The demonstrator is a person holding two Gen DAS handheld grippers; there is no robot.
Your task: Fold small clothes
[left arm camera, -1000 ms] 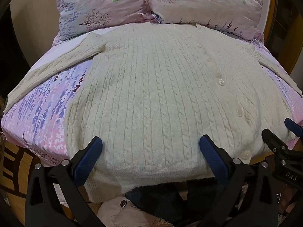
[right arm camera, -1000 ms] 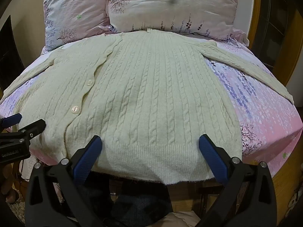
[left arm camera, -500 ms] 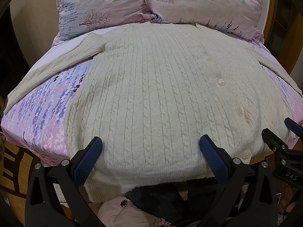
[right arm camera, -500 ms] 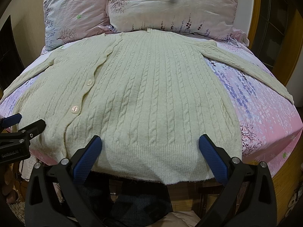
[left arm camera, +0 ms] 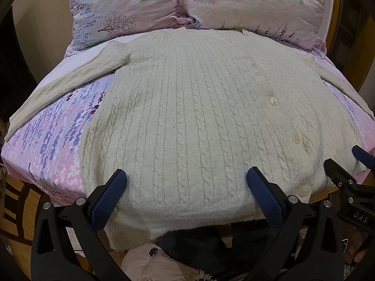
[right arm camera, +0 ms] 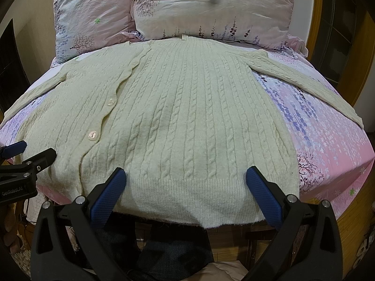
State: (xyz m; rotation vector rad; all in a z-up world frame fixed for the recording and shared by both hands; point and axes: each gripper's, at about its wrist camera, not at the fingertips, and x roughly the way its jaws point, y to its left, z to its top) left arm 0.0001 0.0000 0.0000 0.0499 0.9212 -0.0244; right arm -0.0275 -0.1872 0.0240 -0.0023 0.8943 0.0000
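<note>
A cream cable-knit cardigan (left arm camera: 187, 107) lies flat and buttoned on the bed, sleeves spread out to both sides; it also shows in the right wrist view (right arm camera: 187, 117). Its hem hangs over the near bed edge. My left gripper (left arm camera: 186, 180) is open and empty, just above the hem on the cardigan's left half. My right gripper (right arm camera: 185, 178) is open and empty above the hem on the right half. Each gripper shows at the edge of the other's view, the right one (left arm camera: 344, 164) and the left one (right arm camera: 30, 152).
The bed has a pink and purple floral sheet (left arm camera: 51, 140). Two floral pillows (right arm camera: 211, 9) lie at the head, touching the cardigan's collar. A wooden bed frame (right arm camera: 323, 11) runs along the right. Dark clothing (left arm camera: 199, 248) and wooden floor lie below the near edge.
</note>
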